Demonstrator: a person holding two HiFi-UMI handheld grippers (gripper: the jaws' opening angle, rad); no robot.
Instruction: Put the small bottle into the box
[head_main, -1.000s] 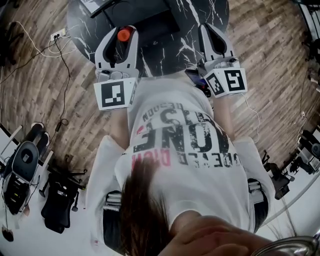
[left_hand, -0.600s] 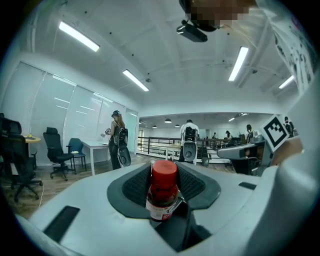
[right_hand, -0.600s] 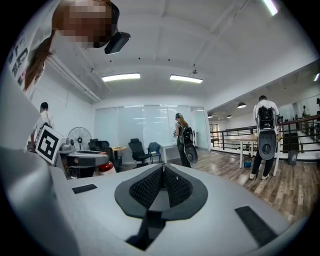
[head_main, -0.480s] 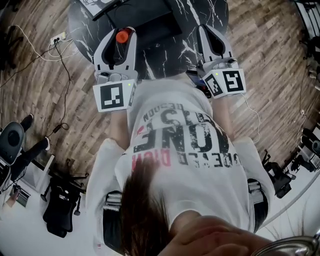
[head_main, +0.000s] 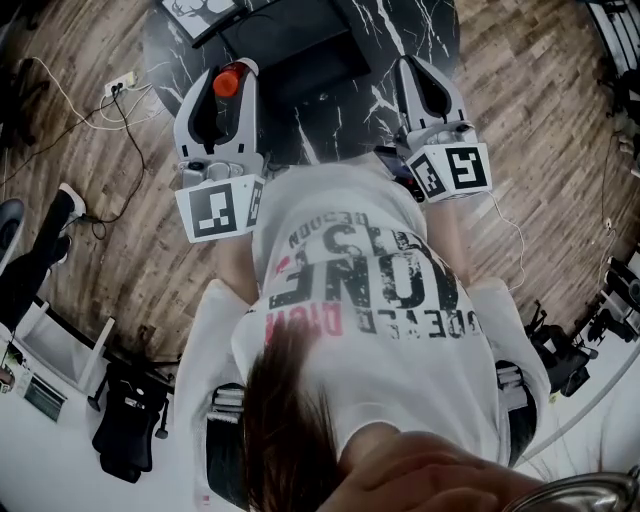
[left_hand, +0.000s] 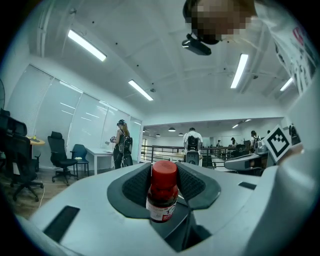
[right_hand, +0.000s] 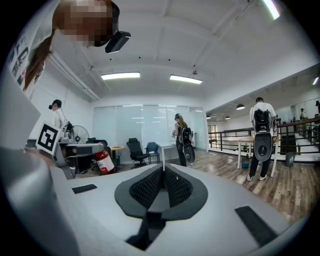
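Two claws in play. The left claw (left_hand: 162, 172) pinches the bottle (left_hand: 163, 192) across its body. The bottle stands upright between the ribbed pads, red cap clear above them, label facing the camera. The right claw (right_hand: 162, 175) is pressed together with nothing in it and is held level beside the person's chest.

Step in hand, as I judge it: carrying the bottle to the box.
- Keep the pinch as it is. The bottle is slim and smooth, and a looser hold could let it tip forward out of the pads.
- Keep the claw level so the bottle stays upright.
- Bring it fully over the opening before lowering.
- Release only once the base is down.
- The right claw is not needed and is best kept out of the way.

From overhead the red cap shows over the left part of the table (head_main: 400, 30), near a dark rectangular thing which I take for the box (head_main: 285, 35). The bottle does not look to be over it yet.

The table is round, black stone with white veins. The floor (head_main: 90, 230) is wood plank, with cables (head_main: 70, 95) running to a socket strip (head_main: 118, 80). Office chairs (head_main: 125, 420) stand at the lower left. The room is an open office with ceiling strip lights, and other people wearing backpacks stand well off. A red extinguisher (right_hand: 104, 162) sits by a desk.
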